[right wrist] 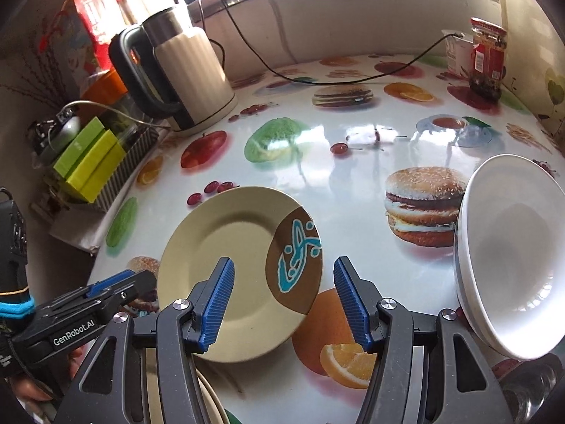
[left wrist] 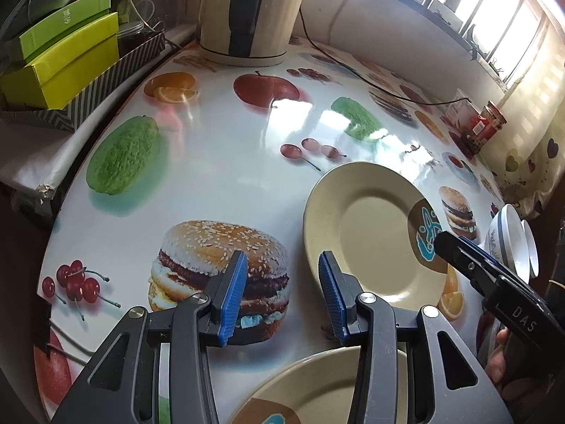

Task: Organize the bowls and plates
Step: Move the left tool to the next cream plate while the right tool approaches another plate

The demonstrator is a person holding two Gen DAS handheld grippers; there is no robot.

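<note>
Cream-coloured and flat on the glossy fruit-and-burger worktop (left wrist: 219,148), one plate (left wrist: 370,233) lies by itself with its brown-and-teal patch turned to the right; a second plate (left wrist: 310,388) of the same pattern sits nearer to you, under your left gripper (left wrist: 280,296), with its rim just showing in the right wrist view; the two are close but not stacked, so the plates look unsorted to me.

Your left gripper hangs over the printed burger just left of the far plate's near rim, its blue pads partly apart with nothing between them; your right gripper (right wrist: 284,304) hovers above the same plate's near-right edge, a little wider, also carrying nothing; in the left wrist view its tip reaches in over the patterned patch, though I cannot tell whether it touches.

White bowls (right wrist: 512,247) stand tilted on the right, at least two nested one inside the other, so that part may already be gathered; whether they lean on something or rest in a rack I cannot tell.

By my reading you are early to midway; the plates remain to be stacked, and nothing is gripped yet.

The kettle (right wrist: 183,74), its cord, the green boxes (left wrist: 67,56) on the far left and the jar (right wrist: 489,56) far right stand well apart from the work.
</note>
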